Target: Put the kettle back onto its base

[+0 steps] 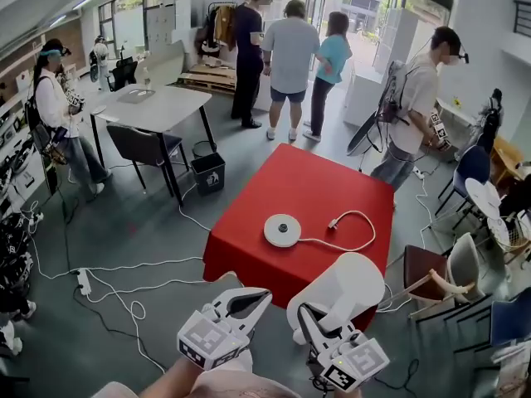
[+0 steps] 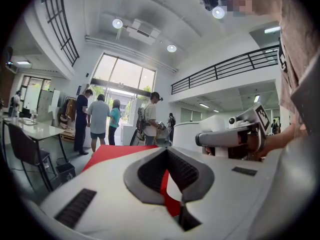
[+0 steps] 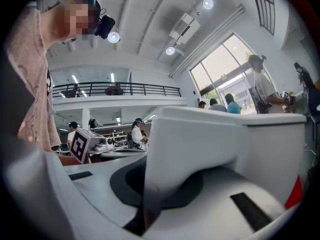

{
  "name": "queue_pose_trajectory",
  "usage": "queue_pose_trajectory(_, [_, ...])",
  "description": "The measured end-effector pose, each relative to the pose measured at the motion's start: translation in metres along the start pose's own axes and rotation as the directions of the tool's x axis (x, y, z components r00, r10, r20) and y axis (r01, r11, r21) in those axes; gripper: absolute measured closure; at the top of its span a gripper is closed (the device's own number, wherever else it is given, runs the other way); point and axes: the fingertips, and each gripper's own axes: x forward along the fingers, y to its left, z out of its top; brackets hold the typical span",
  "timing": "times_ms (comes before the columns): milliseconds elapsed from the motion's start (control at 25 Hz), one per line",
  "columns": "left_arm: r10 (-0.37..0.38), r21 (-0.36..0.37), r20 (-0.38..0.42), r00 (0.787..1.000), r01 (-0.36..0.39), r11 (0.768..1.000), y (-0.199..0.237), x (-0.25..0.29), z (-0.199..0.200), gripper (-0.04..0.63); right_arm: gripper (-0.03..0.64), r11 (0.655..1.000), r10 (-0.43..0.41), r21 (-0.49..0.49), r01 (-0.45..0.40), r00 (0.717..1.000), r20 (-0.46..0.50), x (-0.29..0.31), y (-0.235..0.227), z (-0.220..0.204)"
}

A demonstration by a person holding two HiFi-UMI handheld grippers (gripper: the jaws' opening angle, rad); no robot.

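Right tongs: pinching the white kettle by its handle; in the right gripper view the handle fills the gap between the pads at the tongs.
Left tongs: pressed together at the tips, with nothing between them; the left gripper view shows only red table through the hollow between the pads.
Kettle: just ahead of the right tongs and to the right of the left tongs, upright, held over the near edge of the table.
Base: a white round disc lying flat on the table, farther ahead of both tongs, well apart from the kettle.
Cord: runs from the base in a loop to the right, ahead of the right tongs, and ends in a plug on the red top.
Marker cubes: one on each gripper, behind the tongs, left and right.
People: several stand on the floor far beyond the table.
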Motion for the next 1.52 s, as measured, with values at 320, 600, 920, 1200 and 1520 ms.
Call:
queue_pose_trajectory(320, [-0.041, 0.007, -0.001, 0.999, 0.041, 0.999, 0.056, 0.028, 0.016, 0.609, 0.592, 0.999, -0.042, 0.016, 0.042, 0.999, -0.010, 0.047, -0.029, 0.008])
queue_pose_trajectory(600, [-0.088, 0.015, -0.008, 0.996, 0.088, 0.996, 0.099, 0.041, 0.020, 0.609, 0.592, 0.996, -0.088, 0.034, 0.088, 0.996, 0.009, 0.086, -0.045, 0.015])
queue_pose_trajectory(920, [-0.146, 0.019, -0.015, 0.989, 0.147, 0.989, 0.122, 0.057, 0.025, 0.609, 0.592, 0.988, -0.149, 0.033, 0.148, 0.988, 0.027, 0.109, -0.061, 0.027])
queue_pose_trajectory(1200, [-0.168, 0.005, -0.009, 0.986, 0.168, 0.986, 0.128, 0.081, 0.029, 0.609, 0.591, 0.984, -0.177, 0.004, 0.177, 0.984, 0.015, 0.115, -0.087, 0.037])
queue_pose_trajectory(1520, [-0.131, 0.014, -0.008, 0.991, 0.131, 0.991, 0.155, 0.108, 0.032, 0.609, 0.592, 0.988, -0.157, 0.004, 0.157, 0.988, 0.007, 0.131, -0.121, 0.040])
